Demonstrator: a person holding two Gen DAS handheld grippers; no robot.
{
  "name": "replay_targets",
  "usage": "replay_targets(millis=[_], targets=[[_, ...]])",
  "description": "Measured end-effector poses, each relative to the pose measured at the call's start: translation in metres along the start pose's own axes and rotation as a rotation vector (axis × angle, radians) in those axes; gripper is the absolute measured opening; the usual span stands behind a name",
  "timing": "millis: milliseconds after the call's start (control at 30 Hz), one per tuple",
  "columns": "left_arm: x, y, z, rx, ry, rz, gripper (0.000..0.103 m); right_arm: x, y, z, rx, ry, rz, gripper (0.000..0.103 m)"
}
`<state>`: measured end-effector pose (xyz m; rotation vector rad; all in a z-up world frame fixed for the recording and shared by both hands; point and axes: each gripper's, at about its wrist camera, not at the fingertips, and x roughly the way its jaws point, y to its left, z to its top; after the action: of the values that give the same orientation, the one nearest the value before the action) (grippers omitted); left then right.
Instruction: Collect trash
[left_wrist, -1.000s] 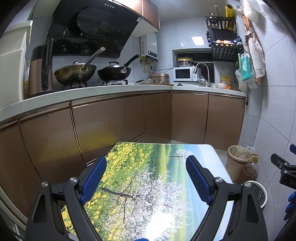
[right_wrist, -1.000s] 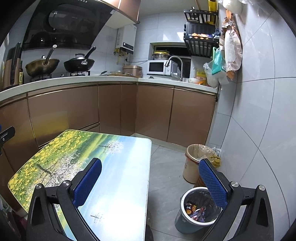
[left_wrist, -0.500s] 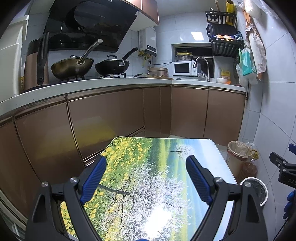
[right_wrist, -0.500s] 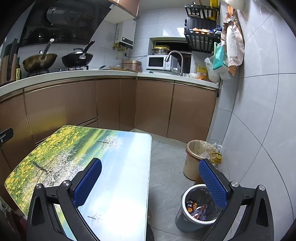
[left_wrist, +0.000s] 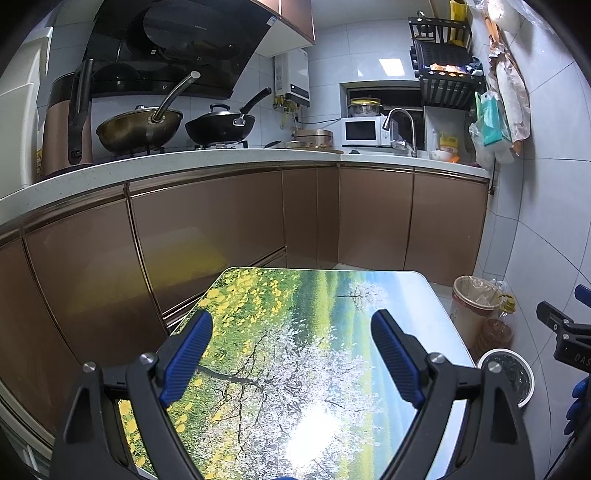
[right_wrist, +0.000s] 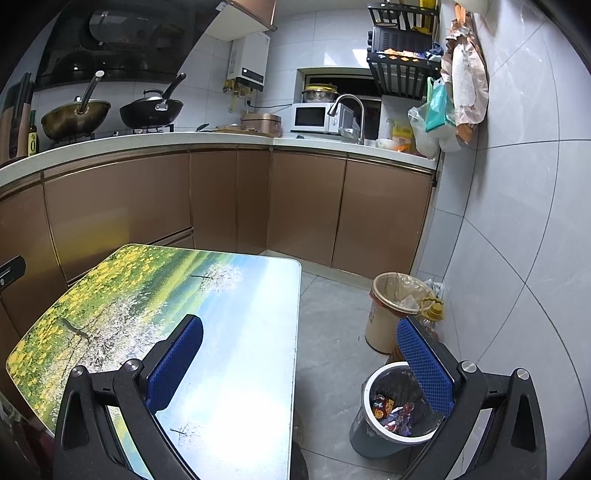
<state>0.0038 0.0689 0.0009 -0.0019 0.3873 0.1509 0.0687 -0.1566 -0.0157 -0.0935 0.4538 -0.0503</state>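
1. The counter (right_wrist: 236, 332), a table top printed with a meadow and a blossoming tree, was seen bare in both views; no loose trash was found on it.
2. The cream bin (right_wrist: 397, 310), lined with a bag, was seen on the floor against the tiled wall, with an oil bottle (right_wrist: 434, 308) just beside it.
3. The grey bin (right_wrist: 399, 413) was seen nearer, on the floor just beside the counter's right edge. The trash (right_wrist: 391, 410), a heap of bright crumpled wrappers, was lying inside it.
4. Those wrappers were judged light, soft and crinkly, likely slick foil or plastic. A pinch on a raised fold would be the place for a hold; a flat face would probably slip between the pads.
5. The right gripper (right_wrist: 299, 365) was held wide apart and empty, one pad over the counter, the other over the grey bin's rim.
6. The left gripper (left_wrist: 291, 354) was likewise spread wide over the middle of the counter, with nothing between its pads.
7. The bin's contents were shown only by the right wrist view; from the left wrist view just the white rim and dark inside could be made out, at the counter's corner.
8. The right gripper's black frame was caught from outside only in the left wrist view, at its far right edge.
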Motion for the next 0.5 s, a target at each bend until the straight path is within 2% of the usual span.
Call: replay_targets(millis=[500], targets=[[-0.0026,-0.0044,-0.0007,0.003,0.000,-0.002,0.087,-0.0010,-0.0035,-0.0010,0.005,0.000,-0.009,0.103]])
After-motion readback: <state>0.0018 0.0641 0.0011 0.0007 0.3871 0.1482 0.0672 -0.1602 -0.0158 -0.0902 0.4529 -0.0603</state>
